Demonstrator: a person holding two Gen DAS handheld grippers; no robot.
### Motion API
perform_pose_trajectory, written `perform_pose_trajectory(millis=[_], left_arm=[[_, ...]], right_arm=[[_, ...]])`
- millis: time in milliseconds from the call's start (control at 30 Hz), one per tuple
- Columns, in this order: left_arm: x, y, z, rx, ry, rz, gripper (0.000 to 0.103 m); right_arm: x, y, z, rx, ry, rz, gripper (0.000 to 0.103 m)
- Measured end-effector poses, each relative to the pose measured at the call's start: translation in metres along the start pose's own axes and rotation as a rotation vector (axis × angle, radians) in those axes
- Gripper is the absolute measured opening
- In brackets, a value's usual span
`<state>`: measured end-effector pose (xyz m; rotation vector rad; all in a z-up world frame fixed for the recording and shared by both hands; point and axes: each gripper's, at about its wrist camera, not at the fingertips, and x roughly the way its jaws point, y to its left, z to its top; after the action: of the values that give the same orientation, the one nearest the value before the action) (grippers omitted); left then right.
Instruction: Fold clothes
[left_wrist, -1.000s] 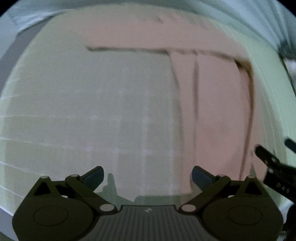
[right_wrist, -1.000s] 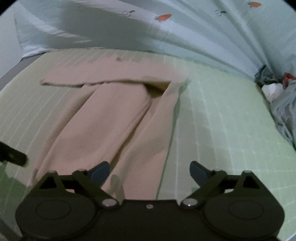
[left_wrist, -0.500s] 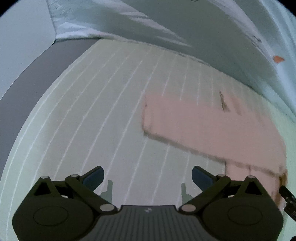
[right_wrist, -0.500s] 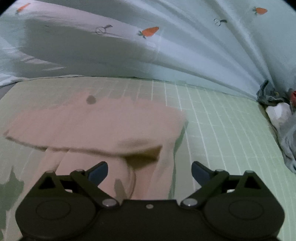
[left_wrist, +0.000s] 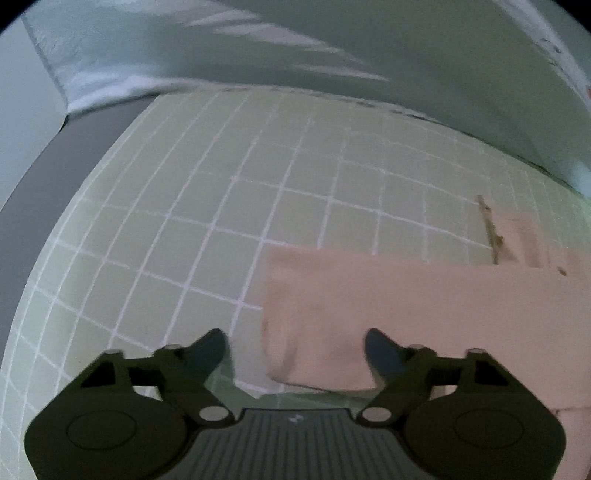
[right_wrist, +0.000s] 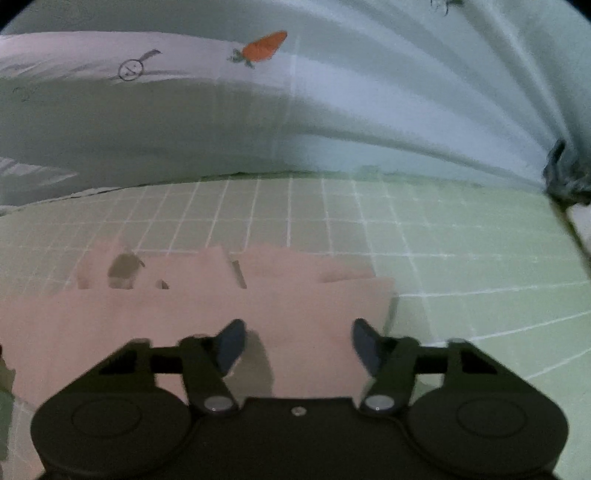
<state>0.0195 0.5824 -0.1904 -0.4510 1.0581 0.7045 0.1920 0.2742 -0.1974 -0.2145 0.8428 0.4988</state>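
both views are dim and soft with motion blur, so fabric edges smear and fine detail is lost. the pink garment (left_wrist: 424, 314) runs out of the left wrist view at the right edge, and its near part is hidden behind the gripper body; in the right wrist view the same pink garment (right_wrist: 177, 314) is cut off at the left edge and covered below by the black housing. what kind of clothing it is cannot be told from here. a dark patch (right_wrist: 123, 267) near its far edge is too blurred to identify, and a thin brownish line (left_wrist: 489, 229) at its far side in the left view is likewise unclear. a dark bundle (right_wrist: 565, 177) at the right border of the right view is mostly out of frame.

the garment lies flat on a pale green sheet with a white grid (left_wrist: 221, 206), and a light blue cloth with carrot prints (right_wrist: 332, 92) rises behind it.

the left gripper (left_wrist: 297, 349) is held low over the sheet, pointing forward along the garment's left end; its tongs stand wide apart with nothing between them, the right fingertip over pink fabric and the left one over bare sheet. the right gripper (right_wrist: 298, 341) is also low and aimed at the garment's right end, tongs spread wide and empty, with both fingertips over the pink cloth near its right corner. whether either tip touches the fabric cannot be told.
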Motion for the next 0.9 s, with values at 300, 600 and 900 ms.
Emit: perform_pose_trajectory(millis=[300,600,900], left_arm=[[-0.006,-0.008,0.000,-0.050,-0.017,-0.076,0.010],[-0.040,-0.005,-0.003,-0.048,-0.117,-0.082,0.009],[-0.057,-0.004,-0.011,-0.041,-0.156,-0.097,0.009]], right_arm=[[0.008,-0.006,-0.004,0.006,-0.014,0.039,0.000],[-0.012,-0.016,0.001,-0.006,-0.079,0.021,0.001],[0.000,0.012,0.004,-0.085,-0.070,0.107,0.093]])
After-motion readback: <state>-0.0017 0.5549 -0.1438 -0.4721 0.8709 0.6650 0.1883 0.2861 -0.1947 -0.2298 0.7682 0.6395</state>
